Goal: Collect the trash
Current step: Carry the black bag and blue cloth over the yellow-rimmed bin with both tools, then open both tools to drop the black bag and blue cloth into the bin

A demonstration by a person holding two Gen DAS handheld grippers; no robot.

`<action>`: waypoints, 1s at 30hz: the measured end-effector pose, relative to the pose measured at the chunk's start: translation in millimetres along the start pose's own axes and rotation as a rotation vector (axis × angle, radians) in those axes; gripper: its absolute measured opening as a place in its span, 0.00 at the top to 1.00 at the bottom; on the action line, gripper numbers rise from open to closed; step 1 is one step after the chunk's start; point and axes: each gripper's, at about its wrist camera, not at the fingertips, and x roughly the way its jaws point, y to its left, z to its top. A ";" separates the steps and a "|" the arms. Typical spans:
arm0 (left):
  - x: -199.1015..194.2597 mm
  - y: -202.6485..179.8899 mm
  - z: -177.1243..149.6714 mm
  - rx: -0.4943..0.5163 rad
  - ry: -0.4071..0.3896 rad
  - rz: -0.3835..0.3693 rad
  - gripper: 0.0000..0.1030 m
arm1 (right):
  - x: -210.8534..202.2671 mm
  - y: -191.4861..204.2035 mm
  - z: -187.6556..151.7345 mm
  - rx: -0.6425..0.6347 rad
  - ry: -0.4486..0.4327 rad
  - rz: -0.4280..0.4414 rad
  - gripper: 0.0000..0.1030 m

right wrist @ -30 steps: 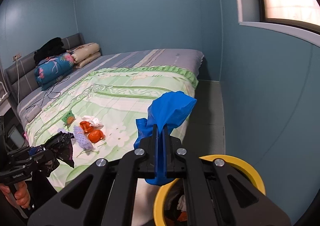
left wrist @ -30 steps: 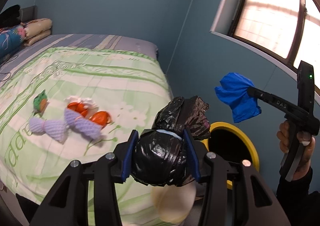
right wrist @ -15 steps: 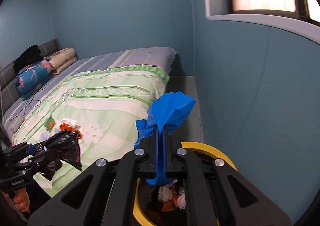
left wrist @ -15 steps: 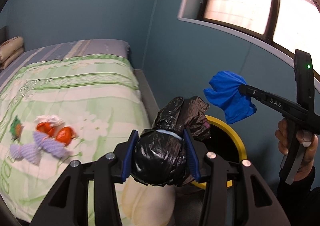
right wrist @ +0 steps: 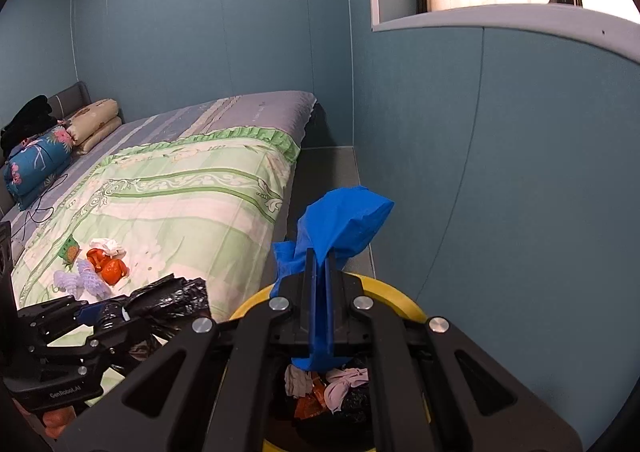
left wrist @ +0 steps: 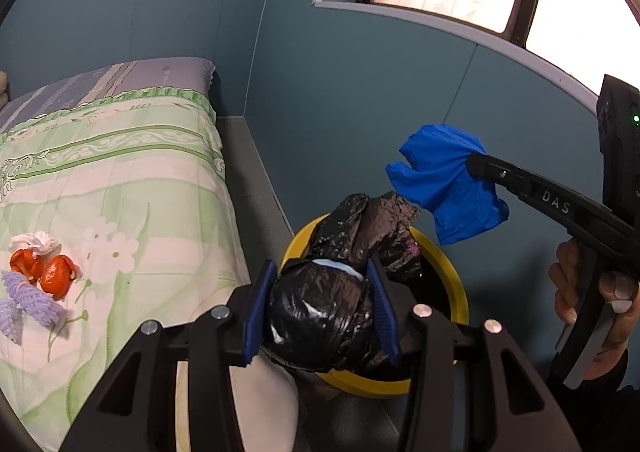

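Observation:
My left gripper [left wrist: 320, 296] is shut on a crumpled black plastic bag [left wrist: 332, 308] and holds it over the near rim of a yellow-rimmed trash bin [left wrist: 456, 276]. My right gripper [right wrist: 320, 256] is shut on a blue glove [right wrist: 344, 219] above the bin [right wrist: 400, 302], which holds tissue and orange scraps [right wrist: 328, 388]. In the left wrist view the blue glove [left wrist: 444, 179] hangs above the bin's far side. The left gripper with the black bag [right wrist: 168, 300] shows at lower left in the right wrist view.
On the green bedspread [left wrist: 120, 179] lie orange peels [left wrist: 56, 280], a white tissue [left wrist: 34, 244] and purple knitted pieces [left wrist: 32, 300]; a green wrapper [right wrist: 70, 250] lies beside them. Pillows [right wrist: 92, 123] lie at the bed's head. The blue wall [right wrist: 480, 171] stands close behind the bin.
Both grippers have swung right, away from the bed, and closer over the bin. The black bag and blue glove stay held. The bin's contents have come into the right wrist view.

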 end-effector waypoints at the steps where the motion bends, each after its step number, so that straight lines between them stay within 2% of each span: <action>1: 2.4 -2.1 -0.4 0.002 0.005 -0.001 0.58 | 1.5 -0.5 -1.2 -0.001 0.003 -0.005 0.97; 8: 25.2 -16.2 -4.2 0.018 0.052 0.002 0.58 | 12.8 -2.8 -8.3 -0.015 0.021 -0.040 0.97; 18: 55.8 -16.2 -12.3 -0.004 0.132 -0.014 0.58 | 31.1 -8.8 -17.0 -0.012 0.080 -0.045 0.97; 25: 60.6 -21.0 -16.5 0.002 0.135 -0.030 0.57 | 35.7 -8.6 -20.1 -0.010 0.111 -0.020 0.96; 30: 60.0 -16.9 -18.1 -0.014 0.122 -0.044 0.44 | 40.2 -16.1 -19.0 0.019 0.128 -0.037 0.96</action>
